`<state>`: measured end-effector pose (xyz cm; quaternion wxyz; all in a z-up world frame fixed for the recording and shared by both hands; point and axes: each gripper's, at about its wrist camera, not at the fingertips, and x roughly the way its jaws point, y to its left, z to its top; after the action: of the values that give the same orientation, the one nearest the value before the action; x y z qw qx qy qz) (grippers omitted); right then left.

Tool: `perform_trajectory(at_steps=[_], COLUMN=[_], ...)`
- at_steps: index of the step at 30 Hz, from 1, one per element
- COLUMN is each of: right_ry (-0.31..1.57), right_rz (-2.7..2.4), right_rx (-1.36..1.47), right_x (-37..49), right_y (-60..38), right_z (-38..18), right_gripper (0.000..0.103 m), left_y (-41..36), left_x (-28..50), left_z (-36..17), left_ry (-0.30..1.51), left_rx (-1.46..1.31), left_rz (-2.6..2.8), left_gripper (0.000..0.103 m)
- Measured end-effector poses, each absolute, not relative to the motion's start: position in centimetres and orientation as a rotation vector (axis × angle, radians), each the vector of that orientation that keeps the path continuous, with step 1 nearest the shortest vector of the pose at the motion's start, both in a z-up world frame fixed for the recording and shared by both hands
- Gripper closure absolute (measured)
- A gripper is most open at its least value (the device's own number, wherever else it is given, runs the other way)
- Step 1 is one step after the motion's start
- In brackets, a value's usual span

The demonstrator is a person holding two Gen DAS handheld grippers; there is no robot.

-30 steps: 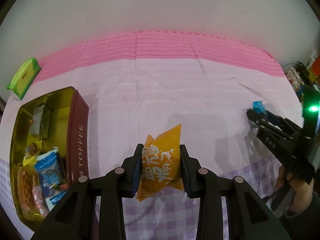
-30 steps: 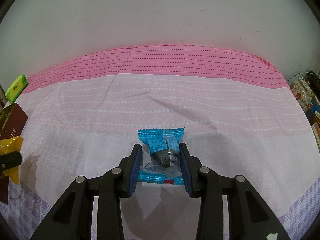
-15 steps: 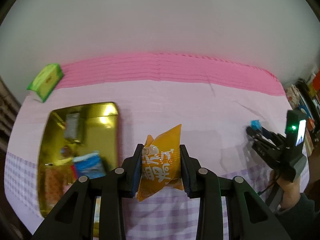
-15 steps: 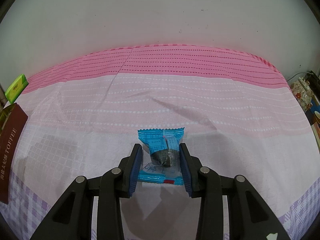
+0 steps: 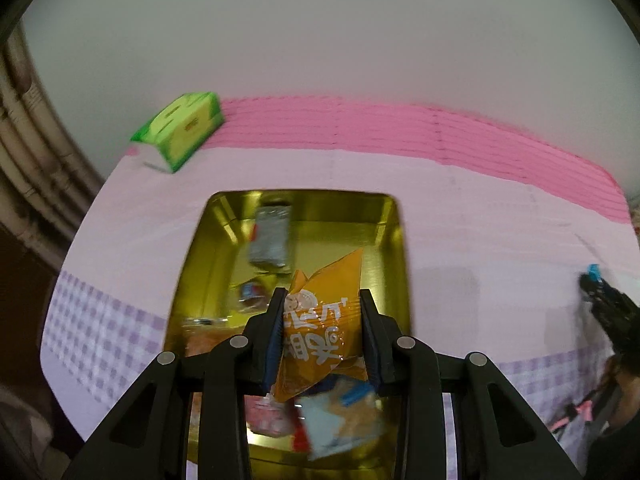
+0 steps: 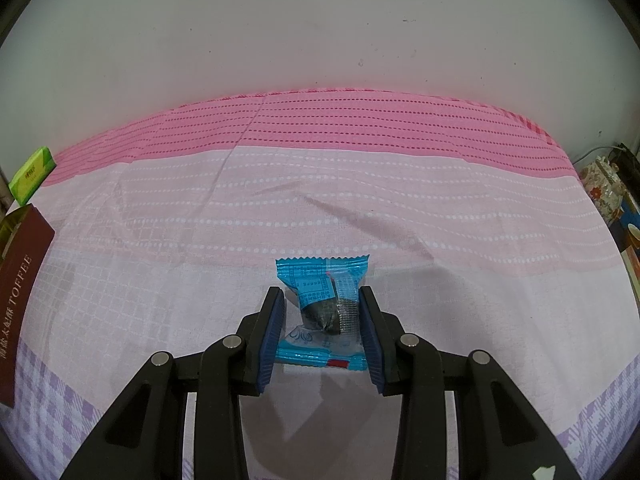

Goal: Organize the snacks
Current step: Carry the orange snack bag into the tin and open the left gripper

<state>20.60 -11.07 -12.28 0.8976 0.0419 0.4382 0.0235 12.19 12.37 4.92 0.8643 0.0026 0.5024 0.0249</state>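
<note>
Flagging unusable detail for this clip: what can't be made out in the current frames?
- Left wrist view: snacks in the gold tin are motion-blurred; the left gripper and its orange packet hide those beneath.
- Right wrist view: the tin is cut off by the left edge.
- Right gripper: whether its blue packet is off the tablecloth is unclear.

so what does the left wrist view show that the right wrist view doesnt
Only the left wrist view shows the gold inside of the tin with snacks in it, and the left hand-held gripper holding an orange packet above it. Only the right wrist view shows the right hand-held gripper closed on a blue packet, and the tin's maroon TOFFEE side. Both show the green tissue pack and the pink tablecloth.
</note>
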Motion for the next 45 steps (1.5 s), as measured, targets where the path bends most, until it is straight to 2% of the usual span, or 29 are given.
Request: perform_trajectory(at_steps=[21, 45], right_ry=[0.906, 0.905], right_rz=[0.061, 0.079], right_rx=[0.091, 0.093], right_x=[20.3, 20.5], right_y=[-11.5, -11.8], right_z=[-12.2, -12.1], right_gripper=[0.067, 0.067], left_y=[14.7, 14.3], left_x=[13.0, 12.1], left_z=[0.4, 3.0], left_ry=[1.141, 1.101], left_rx=[0.026, 0.036], left_rz=[0.13, 0.091], left_gripper=[0.068, 0.062])
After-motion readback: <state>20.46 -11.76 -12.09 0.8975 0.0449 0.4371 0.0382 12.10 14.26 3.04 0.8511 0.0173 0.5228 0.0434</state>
